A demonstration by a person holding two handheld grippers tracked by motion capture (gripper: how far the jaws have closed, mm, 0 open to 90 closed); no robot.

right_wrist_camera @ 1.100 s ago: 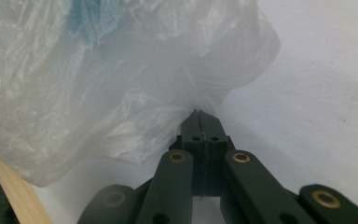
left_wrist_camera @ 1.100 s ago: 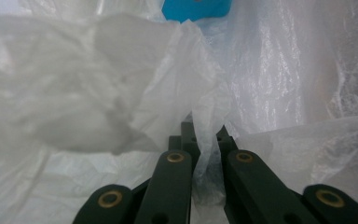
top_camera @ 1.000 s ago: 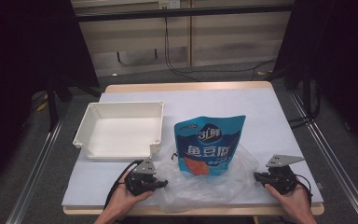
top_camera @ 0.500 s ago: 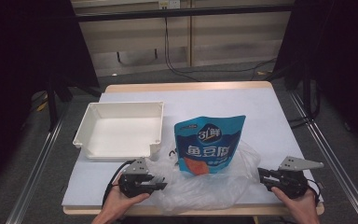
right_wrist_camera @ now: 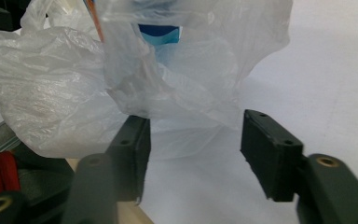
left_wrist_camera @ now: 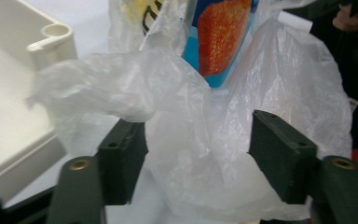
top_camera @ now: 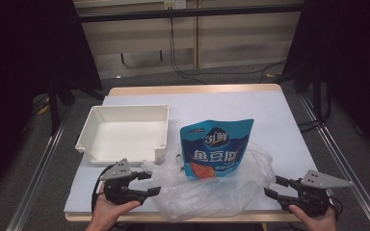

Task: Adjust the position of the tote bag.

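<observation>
On the white table (top_camera: 289,120), both grippers' jaws have just parted, releasing the plastic bag (top_camera: 212,192).

A recording lab or test bay, not a home.

A pale wooden-edged table with a white top sheet (top_camera: 270,115) stands alone on grey carpet between two metal floor rails (top_camera: 33,178). Black curtains (top_camera: 24,57) close off both sides, black cables (top_camera: 183,57) hang down the beige panelled back wall (top_camera: 241,38), and a white wall socket (top_camera: 169,4) sits at the top.
</observation>
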